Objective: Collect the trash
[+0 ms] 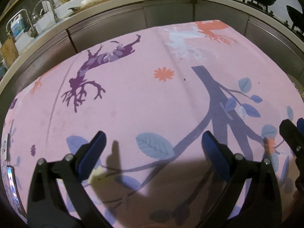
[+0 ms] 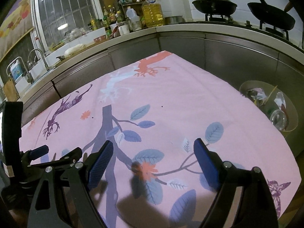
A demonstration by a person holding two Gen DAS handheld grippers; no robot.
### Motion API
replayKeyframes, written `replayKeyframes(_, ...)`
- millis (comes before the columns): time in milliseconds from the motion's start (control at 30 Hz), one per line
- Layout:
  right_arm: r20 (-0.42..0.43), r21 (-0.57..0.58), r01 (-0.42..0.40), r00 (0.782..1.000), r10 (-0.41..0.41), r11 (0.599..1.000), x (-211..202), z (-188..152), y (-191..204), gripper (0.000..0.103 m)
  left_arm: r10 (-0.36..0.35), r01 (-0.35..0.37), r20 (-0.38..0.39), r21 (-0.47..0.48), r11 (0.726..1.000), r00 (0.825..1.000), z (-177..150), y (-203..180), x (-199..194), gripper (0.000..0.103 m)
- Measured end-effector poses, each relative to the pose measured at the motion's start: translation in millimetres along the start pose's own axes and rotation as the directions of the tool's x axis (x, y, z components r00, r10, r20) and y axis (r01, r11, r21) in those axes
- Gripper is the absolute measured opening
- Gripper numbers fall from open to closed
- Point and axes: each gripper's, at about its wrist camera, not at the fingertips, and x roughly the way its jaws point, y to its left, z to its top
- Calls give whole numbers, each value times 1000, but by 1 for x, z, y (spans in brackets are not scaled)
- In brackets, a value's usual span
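My left gripper [image 1: 154, 149] hangs open over a pink tablecloth [image 1: 133, 98] printed with leaves and branches, and nothing is between its blue pads. In the right wrist view my right gripper [image 2: 153, 153] is also open and empty above the same cloth [image 2: 190, 95]. The two grippers are side by side: a right finger [image 1: 289, 133] shows at the left view's right edge. A round bin [image 2: 285, 131] stands beside the table's right edge, holding a clear bottle [image 2: 278, 118] and crumpled wrappers [image 2: 256, 95]. A few tiny dark specks [image 2: 161, 106] lie on the cloth.
A phone [image 1: 13, 188] lies at the table's left edge. Behind the table runs a kitchen counter [image 2: 171, 28] with a sink tap [image 2: 39, 57], bottles, an oil jug [image 2: 152, 13] and two pans [image 2: 214, 4] on a stove.
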Motion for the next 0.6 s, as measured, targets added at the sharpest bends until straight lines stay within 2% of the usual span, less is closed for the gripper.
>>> replayKeyframes(233,-1,-14,0,1000,0,1000,8,3,5,83,4,-4,-5,-19,1000,1000,3,5,3,97)
replayKeyframes(600,-27,-58,-35,999,33,998,26,8,29,83,36,-38,-30,-93,995,999,2,36,13,97)
